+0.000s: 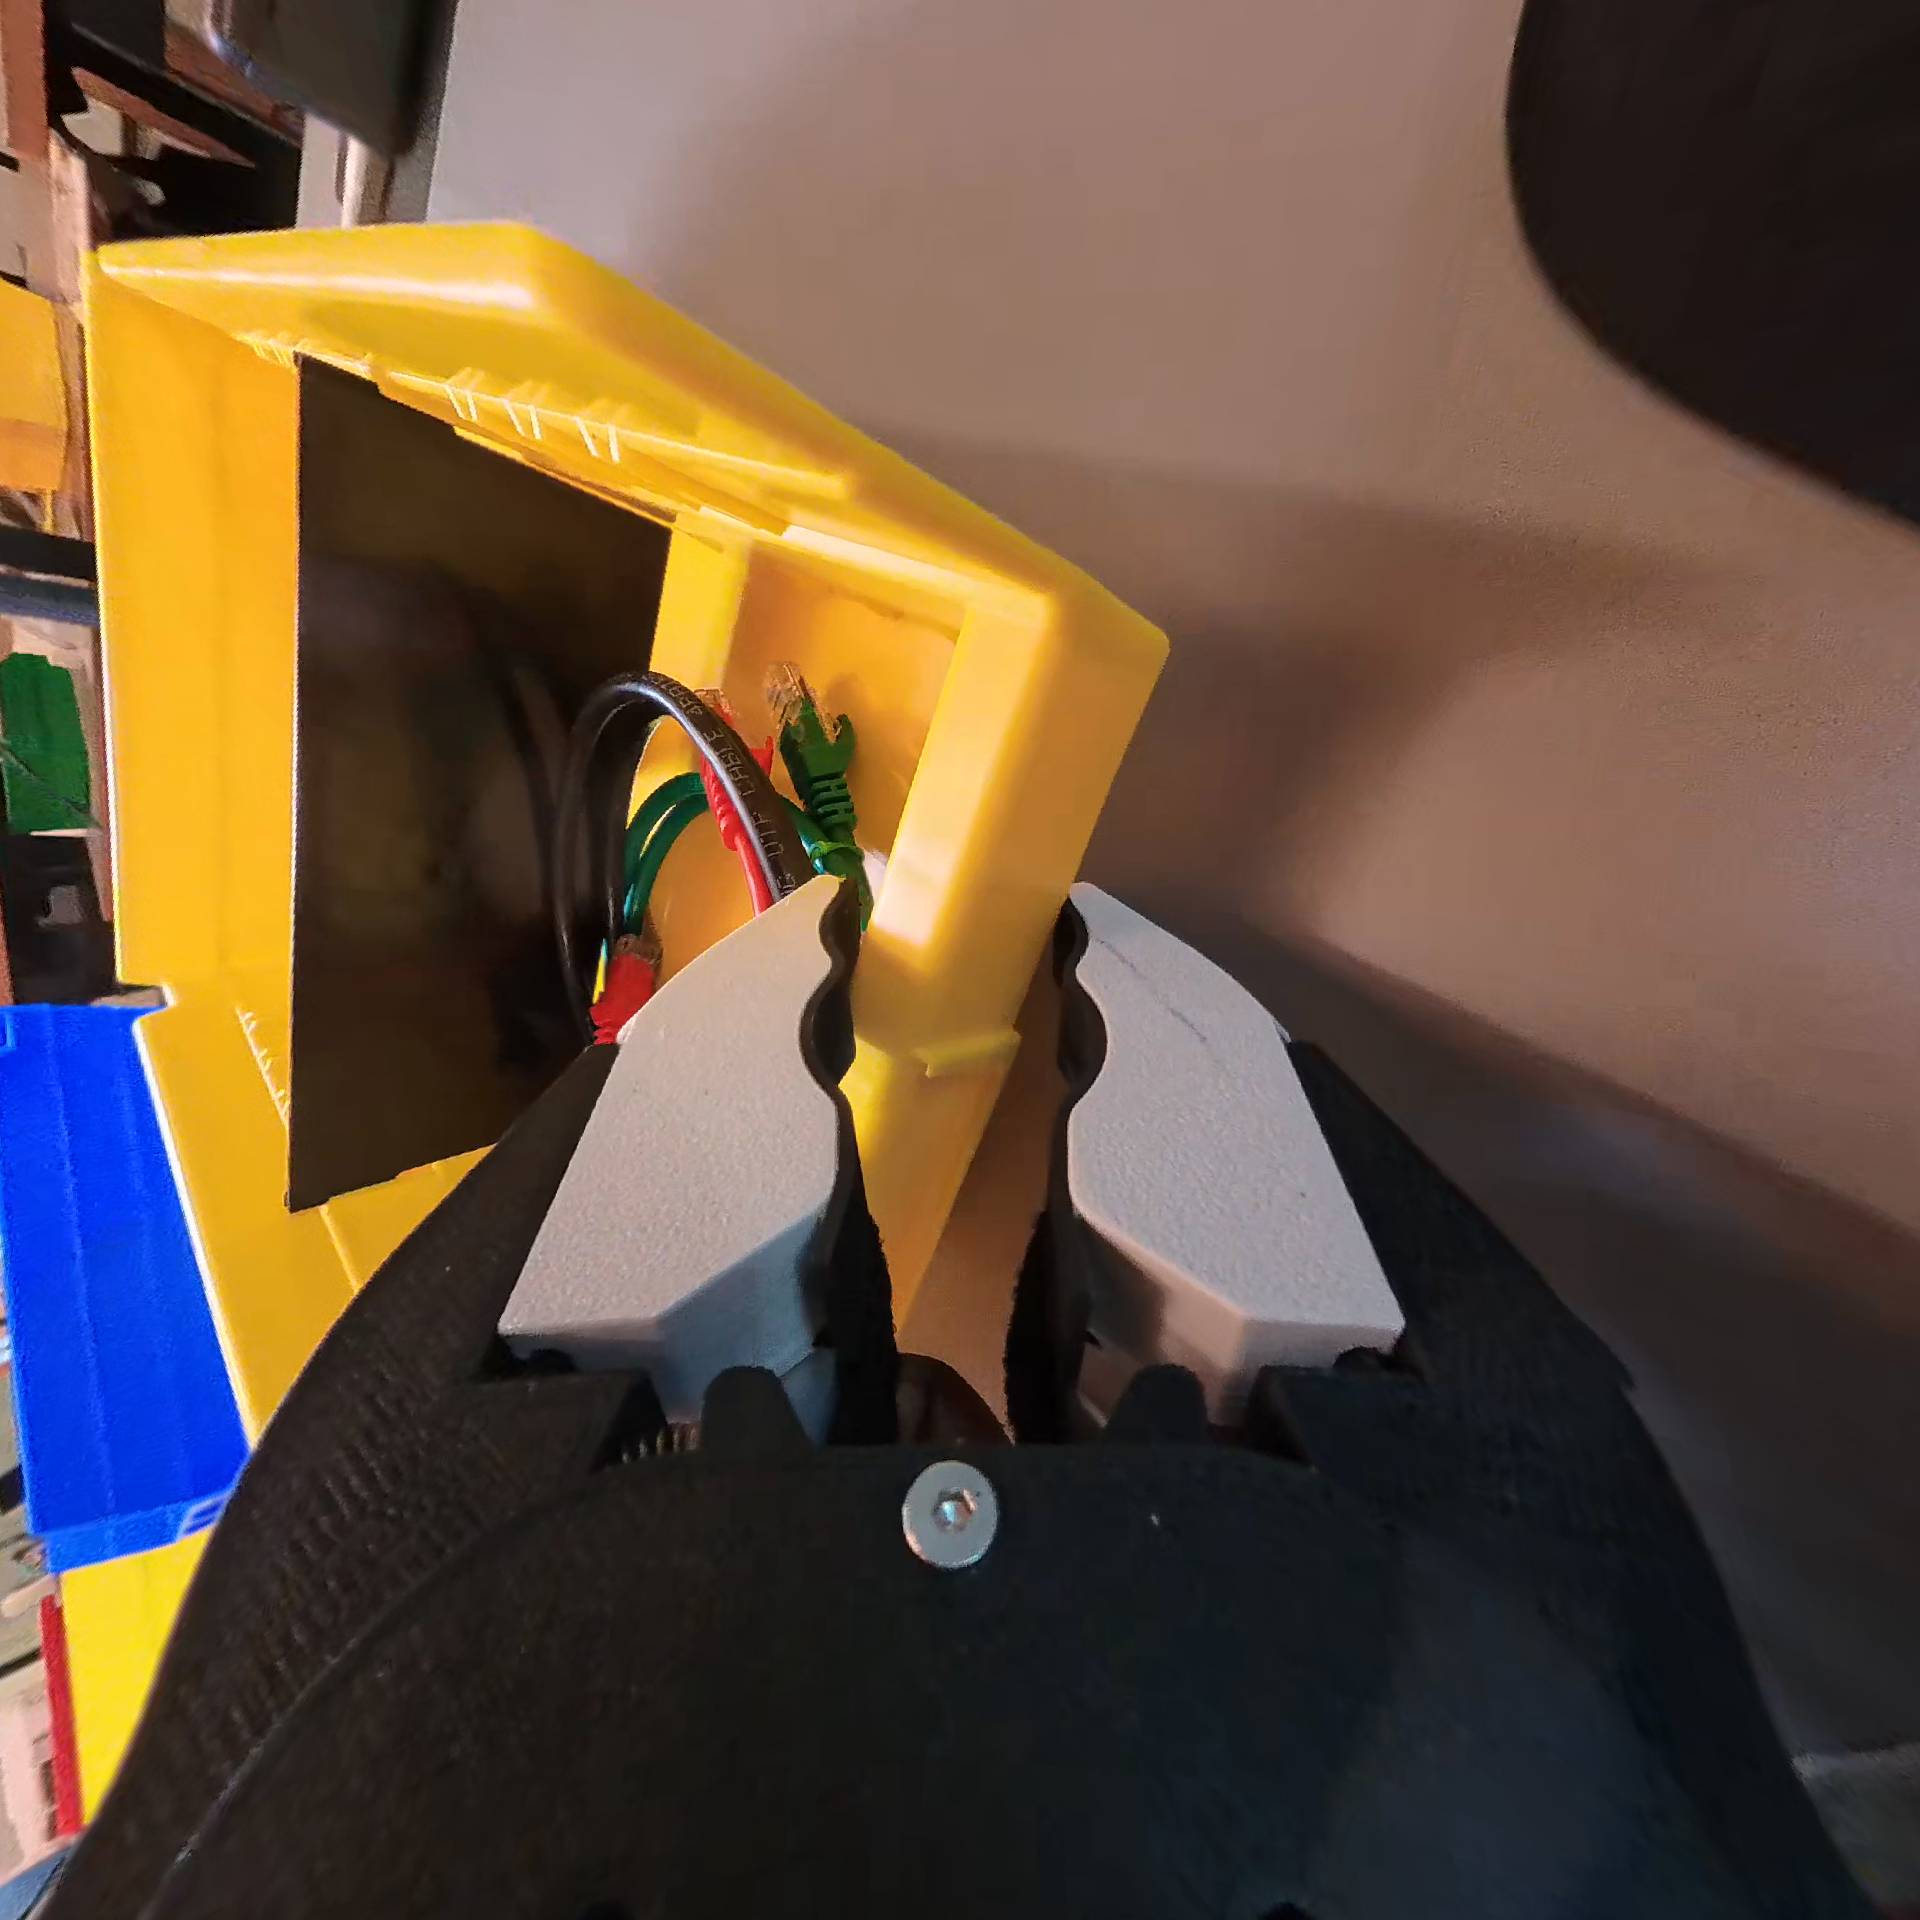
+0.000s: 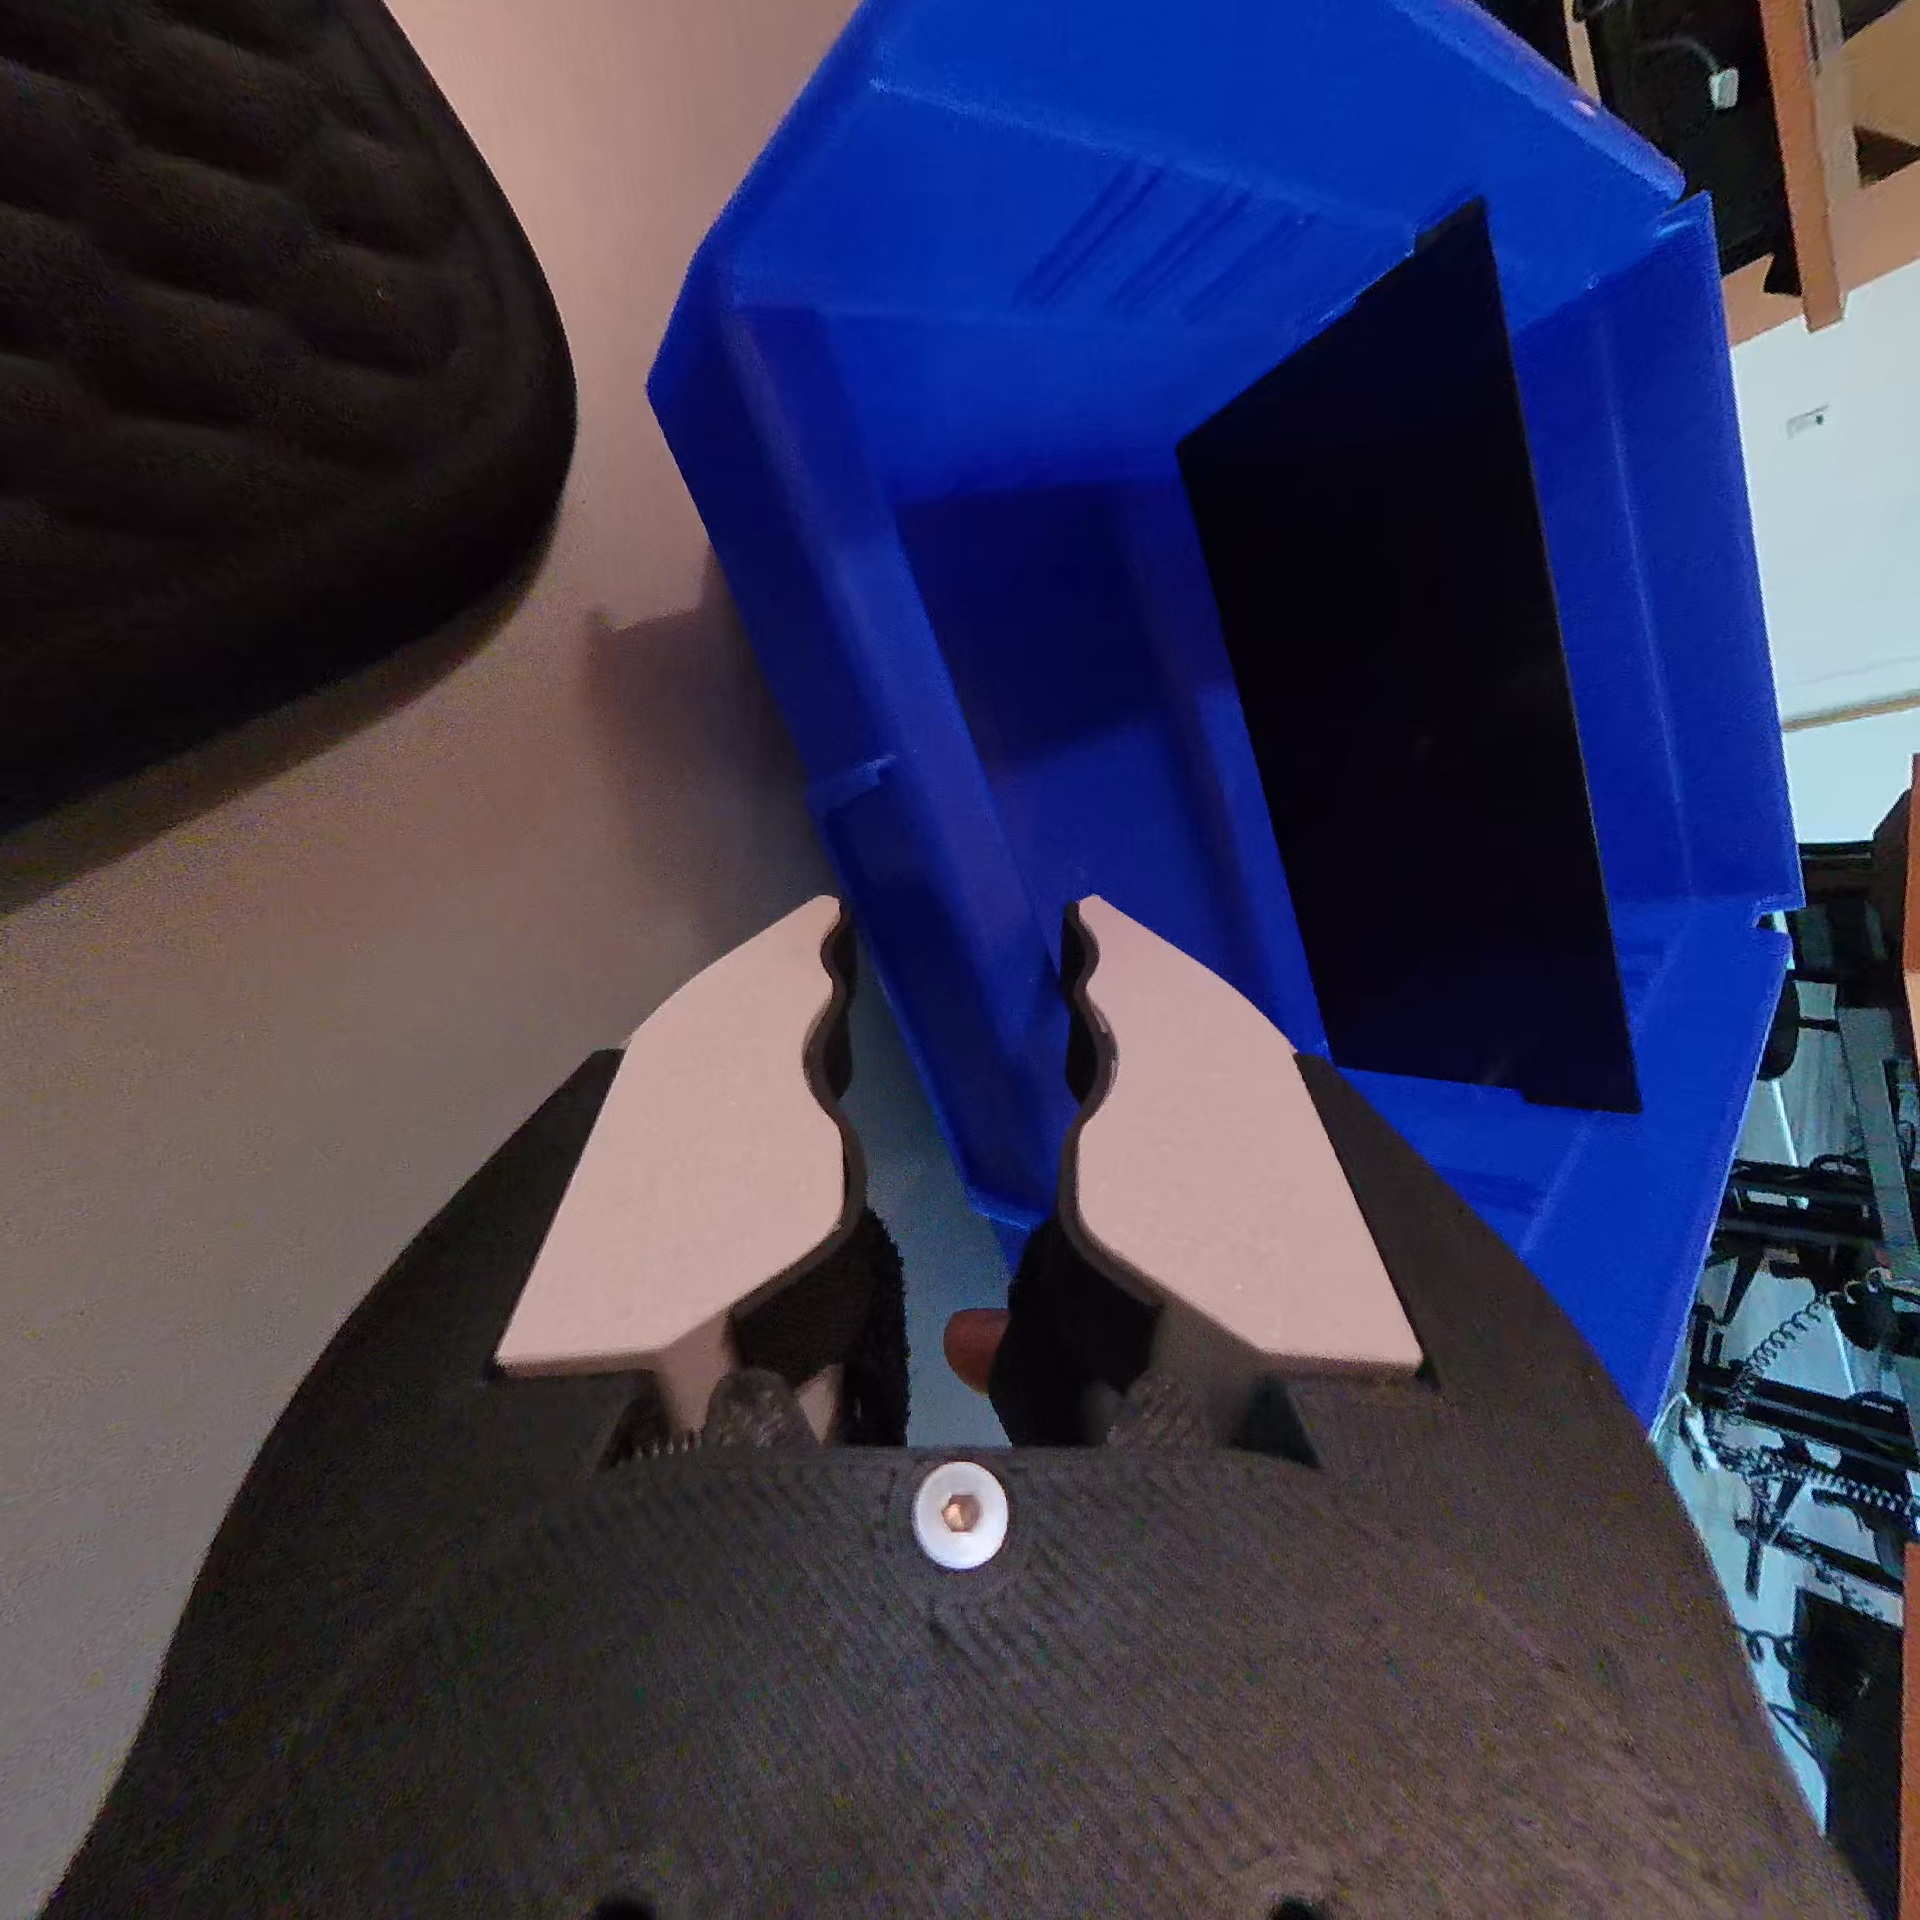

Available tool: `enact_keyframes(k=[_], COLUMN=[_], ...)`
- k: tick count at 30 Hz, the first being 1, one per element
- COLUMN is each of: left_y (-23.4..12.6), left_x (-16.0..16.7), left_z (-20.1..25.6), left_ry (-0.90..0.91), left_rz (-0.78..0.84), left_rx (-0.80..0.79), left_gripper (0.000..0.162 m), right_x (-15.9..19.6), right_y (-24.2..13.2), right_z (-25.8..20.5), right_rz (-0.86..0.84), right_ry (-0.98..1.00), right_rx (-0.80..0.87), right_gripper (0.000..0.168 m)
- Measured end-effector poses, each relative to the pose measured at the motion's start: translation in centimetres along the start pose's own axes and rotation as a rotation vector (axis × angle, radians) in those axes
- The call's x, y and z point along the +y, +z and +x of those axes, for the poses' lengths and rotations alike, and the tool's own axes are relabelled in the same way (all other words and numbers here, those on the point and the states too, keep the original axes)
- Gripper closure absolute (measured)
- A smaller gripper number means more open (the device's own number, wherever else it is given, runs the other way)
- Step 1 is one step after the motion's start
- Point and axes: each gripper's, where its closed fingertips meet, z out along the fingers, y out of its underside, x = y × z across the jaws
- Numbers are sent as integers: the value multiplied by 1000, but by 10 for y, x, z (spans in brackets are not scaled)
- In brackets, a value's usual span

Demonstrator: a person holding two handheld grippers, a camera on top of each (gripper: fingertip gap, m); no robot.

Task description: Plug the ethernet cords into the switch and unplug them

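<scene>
A yellow bin point(image 1: 997, 748) holds several ethernet cords: a green cord with its plug point(image 1: 821, 753), a red cord point(image 1: 740, 831) and a black cord point(image 1: 587, 800). A black divider point(image 1: 457, 727) stands inside it. My left gripper point(image 1: 951, 904) is shut on the yellow bin's front wall, one finger inside by the cords and one outside. In the right wrist view, my right gripper point(image 2: 956, 914) is shut on the wall of a blue bin point(image 2: 935, 582) with a black divider point(image 2: 1434, 675) and nothing else showing inside. No switch is in view.
The blue bin also shows in the left wrist view point(image 1: 94, 1278), beside the yellow one. A black padded object point(image 2: 208, 364) lies on the pale tabletop point(image 2: 260, 1039) near the bins; it also shows in the left view point(image 1: 1745, 208). Shelves and cables stand beyond the table. The tips of one gripper are about 60 cm away from the tips of the other.
</scene>
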Motion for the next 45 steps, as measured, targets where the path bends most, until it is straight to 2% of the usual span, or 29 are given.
enact_keyframes(k=[7, 12, 13, 14, 16, 20, 24, 26, 29, 31, 33, 38, 41, 45], left_y=[-10, -15, -17, -21, -33, -68, -97, -99, -73, -44, -12, 51, 71, 88], left_x=[36, 47, 43, 34, 14, -21, -42, -44, -31, -19, -7, 16, 17, 31], left_z=[-12, -13, -9, -5, -3, -16, -94, -126, -170, -194, -208, -197, -178, -167], left_ry=[73, 77, 24, -54, -200, -335, -594, -688, -794, -883, -956, -986, -1043, -1073], left_rz=[-4, 39, 68, 136, 251, 440, 591, 596, 466, 345, 217, -93, -187, -307], left_rx=[-36, -17, 15, 59, 126, 183, -73, -91, -62, -37, 2, 183, 375, 462], left_gripper=[128, 126, 119, 102, 80, 80, 88, 90, 91, 79, 77, 84, 93, 99], right_x=[8, 11, 11, 10, 2, -43, -113, -151, -192, -209, -218, -214, -213, -212], right_y=[-5, -7, -7, -9, -15, -41, -72, -86, -91, -83, -69, -32, -28, -30], right_z=[1, 1, 0, -2, -2, 8, 8, -7, -37, -55, -70, -91, -89, -84], right_rz=[-28, -35, -40, -43, -11, 220, 558, 745, 902, 926, 907, 780, 764, 794], right_ry=[21, 44, 58, 87, 165, 249, 253, 225, 208, 206, 228, 270, 288, 320], right_rx=[3, 2, -10, -26, -51, -28, -66, -178, -363, -443, -493, -521, -523, -523], right_gripper=[129, 128, 125, 122, 114, 116, 120, 123, 123, 123, 123, 122, 122, 123])
